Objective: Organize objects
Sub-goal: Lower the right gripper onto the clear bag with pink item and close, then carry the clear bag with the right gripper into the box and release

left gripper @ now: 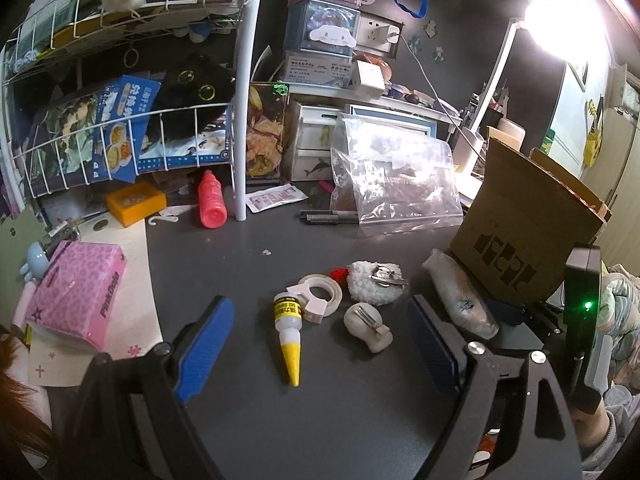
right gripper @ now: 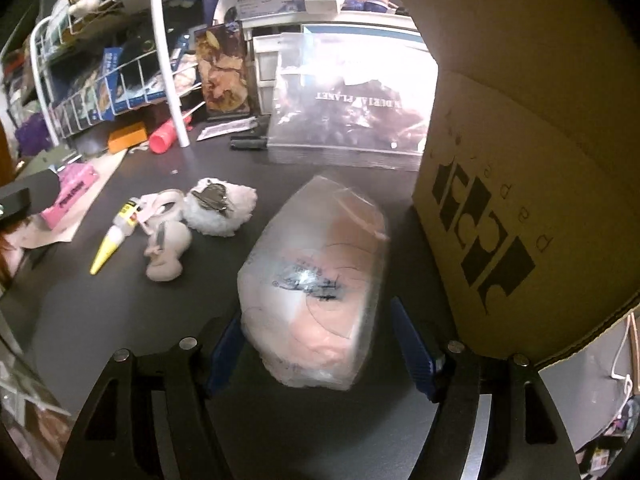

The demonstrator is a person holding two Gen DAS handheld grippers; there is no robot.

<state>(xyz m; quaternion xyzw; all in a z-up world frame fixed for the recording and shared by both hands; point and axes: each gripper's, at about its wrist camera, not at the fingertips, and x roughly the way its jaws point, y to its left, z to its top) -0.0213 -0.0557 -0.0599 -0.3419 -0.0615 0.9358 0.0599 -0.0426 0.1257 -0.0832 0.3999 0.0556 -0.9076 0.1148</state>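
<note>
Both grippers (left gripper: 316, 344) (right gripper: 320, 350) are released; the pack (right gripper: 316, 276), glue (left gripper: 289, 330) and tape (left gripper: 320, 294) wait beside the box (right gripper: 520, 160).

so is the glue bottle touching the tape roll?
Touching. The left wrist view shows the glue bottle with its butt end against the tape roll, no gap; the right wrist view agrees.

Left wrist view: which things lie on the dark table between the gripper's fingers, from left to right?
Yellow-tipped glue bottle → tape roll → pale clip → white fluffy keychain → wrapped plastic packet.
</note>
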